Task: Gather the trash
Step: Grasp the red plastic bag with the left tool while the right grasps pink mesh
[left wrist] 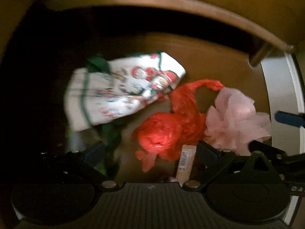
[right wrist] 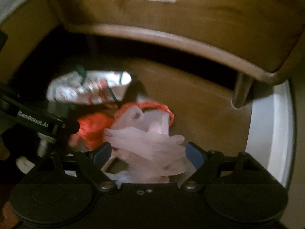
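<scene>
Trash lies on a brown floor under a wooden piece of furniture. A white printed wrapper (left wrist: 122,91) with red and green marks lies at the left, a crumpled red plastic bag (left wrist: 171,126) in the middle, a pale pink plastic bag (left wrist: 236,122) at the right. My left gripper (left wrist: 150,152) is open, just short of the red bag. My right gripper (right wrist: 147,153) is open with the pink bag (right wrist: 152,145) between its fingers. The red bag (right wrist: 91,127) and the wrapper (right wrist: 89,87) lie behind it. The left gripper's body (right wrist: 38,122) shows at the left.
A wooden furniture rail (left wrist: 171,5) and leg (left wrist: 261,55) hang over the trash; the rail (right wrist: 171,36) and leg (right wrist: 242,89) show in the right view too. A white wall or skirting (right wrist: 270,133) bounds the right side. A small barcoded slip (left wrist: 185,160) lies near the left gripper.
</scene>
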A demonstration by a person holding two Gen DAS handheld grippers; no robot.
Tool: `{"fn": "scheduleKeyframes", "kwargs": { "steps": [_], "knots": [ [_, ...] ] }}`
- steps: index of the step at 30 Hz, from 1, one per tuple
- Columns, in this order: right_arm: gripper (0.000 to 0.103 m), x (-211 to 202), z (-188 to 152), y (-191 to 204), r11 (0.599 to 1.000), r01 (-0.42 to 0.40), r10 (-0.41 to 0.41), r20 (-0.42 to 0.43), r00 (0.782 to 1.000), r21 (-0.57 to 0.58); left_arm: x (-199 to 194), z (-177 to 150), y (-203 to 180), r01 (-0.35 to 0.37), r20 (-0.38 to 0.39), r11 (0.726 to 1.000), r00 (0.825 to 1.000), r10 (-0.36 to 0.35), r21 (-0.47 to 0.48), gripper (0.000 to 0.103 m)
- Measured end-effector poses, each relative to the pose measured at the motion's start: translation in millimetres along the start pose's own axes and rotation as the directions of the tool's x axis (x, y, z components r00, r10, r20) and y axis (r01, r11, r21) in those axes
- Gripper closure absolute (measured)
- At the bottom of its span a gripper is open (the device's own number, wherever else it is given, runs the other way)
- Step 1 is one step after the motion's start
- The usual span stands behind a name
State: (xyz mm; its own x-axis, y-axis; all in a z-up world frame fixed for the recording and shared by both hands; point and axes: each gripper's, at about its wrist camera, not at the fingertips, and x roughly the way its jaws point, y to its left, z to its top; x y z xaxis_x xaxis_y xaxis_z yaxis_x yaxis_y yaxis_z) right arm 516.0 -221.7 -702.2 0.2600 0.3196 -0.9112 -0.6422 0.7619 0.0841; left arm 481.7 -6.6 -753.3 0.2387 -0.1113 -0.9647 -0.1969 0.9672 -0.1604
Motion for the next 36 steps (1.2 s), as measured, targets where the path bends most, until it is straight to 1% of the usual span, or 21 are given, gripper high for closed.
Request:
{"fn": "scheduleKeyframes", "kwargs": {
  "steps": [2,4,6,8,9,10,12,14,15,17,20,22,23,24,25,26,28,30,32,34,36],
  "knots": [
    [0.019,17,-1,-1,1.000,-0.011,0.011,-0.019,1.000,-0.016,18,2,-5,-0.014,-0.011,0.999,1.000,0.014,0.037,0.000],
    [0.019,32,-3,2,0.997,-0.007,0.003,-0.049,0.999,-0.072,35,5,-6,-0.026,-0.037,0.998,0.999,0.028,0.052,0.000],
    [0.020,43,-4,5,0.994,0.000,-0.008,-0.068,0.998,-0.113,52,8,-4,-0.005,-0.083,0.999,0.996,0.009,0.051,0.001],
    [0.020,53,-4,4,0.995,-0.007,-0.002,-0.089,0.996,-0.103,65,11,-2,0.002,-0.121,0.998,0.993,0.005,0.059,0.001],
    [0.020,55,-4,2,0.995,-0.012,0.003,-0.092,0.996,-0.096,70,13,0,0.004,-0.128,0.998,0.992,0.003,0.055,0.003],
    [0.020,57,-3,1,0.996,-0.017,0.008,-0.095,0.995,-0.087,74,15,2,0.020,-0.139,0.999,0.990,-0.014,0.047,0.006],
    [0.020,61,-2,0,0.996,-0.027,0.019,-0.100,0.995,-0.084,79,19,4,0.039,-0.158,0.998,0.987,-0.033,0.039,0.025],
    [0.021,63,-1,0,0.995,-0.029,0.019,-0.106,0.994,-0.095,81,23,4,0.056,-0.166,0.998,0.985,-0.048,0.041,0.033],
    [0.021,64,-1,1,0.995,-0.033,0.022,-0.113,0.993,-0.098,81,24,3,0.063,-0.166,0.997,0.985,-0.054,0.050,0.040],
    [0.021,66,0,3,0.993,-0.038,0.025,-0.120,0.992,-0.113,80,25,-1,0.074,-0.175,0.994,0.983,-0.059,0.080,0.043],
    [0.023,66,5,6,0.992,-0.033,0.018,-0.117,0.993,-0.126,76,24,-6,0.059,-0.175,0.990,0.984,-0.036,0.126,0.045],
    [0.030,63,7,7,0.992,-0.033,0.019,-0.113,0.993,-0.119,71,24,-10,0.053,-0.164,0.988,0.986,-0.030,0.142,0.046],
    [0.064,63,8,7,0.993,-0.029,0.016,-0.114,0.993,-0.114,69,24,-11,0.052,-0.160,0.988,0.987,-0.029,0.146,0.047],
    [0.087,64,9,8,0.994,-0.015,0.002,-0.120,0.993,-0.107,68,24,-14,0.050,-0.158,0.988,0.987,-0.027,0.148,0.047],
    [0.086,65,10,9,0.995,0.009,-0.022,-0.132,0.991,-0.097,66,24,-14,0.047,-0.154,0.988,0.988,-0.024,0.150,0.047],
    [0.087,63,10,8,0.995,0.010,-0.022,-0.124,0.992,-0.096,65,25,-14,0.044,-0.152,0.988,0.988,-0.021,0.150,0.048],
    [0.089,58,11,8,0.995,0.010,-0.022,-0.113,0.993,-0.103,63,26,-15,0.039,-0.152,0.989,0.988,-0.017,0.145,0.048],
    [0.095,51,12,6,0.996,0.013,-0.023,-0.102,0.995,-0.091,63,29,-14,0.041,-0.148,0.990,0.989,-0.020,0.138,0.048],
    [0.096,42,14,3,0.997,0.018,-0.024,-0.088,0.996,-0.070,54,28,-14,0.031,-0.138,0.991,0.990,-0.013,0.129,0.048],
    [0.097,28,15,-2,0.998,0.034,-0.036,-0.050,0.998,-0.044,42,29,-13,0.035,-0.127,0.994,0.992,-0.022,0.106,0.048],
    [0.098,6,17,-6,0.998,0.060,-0.059,-0.012,0.998,0.012,24,28,-13,0.045,-0.109,0.996,0.993,-0.037,0.073,0.048]
  ]
}}
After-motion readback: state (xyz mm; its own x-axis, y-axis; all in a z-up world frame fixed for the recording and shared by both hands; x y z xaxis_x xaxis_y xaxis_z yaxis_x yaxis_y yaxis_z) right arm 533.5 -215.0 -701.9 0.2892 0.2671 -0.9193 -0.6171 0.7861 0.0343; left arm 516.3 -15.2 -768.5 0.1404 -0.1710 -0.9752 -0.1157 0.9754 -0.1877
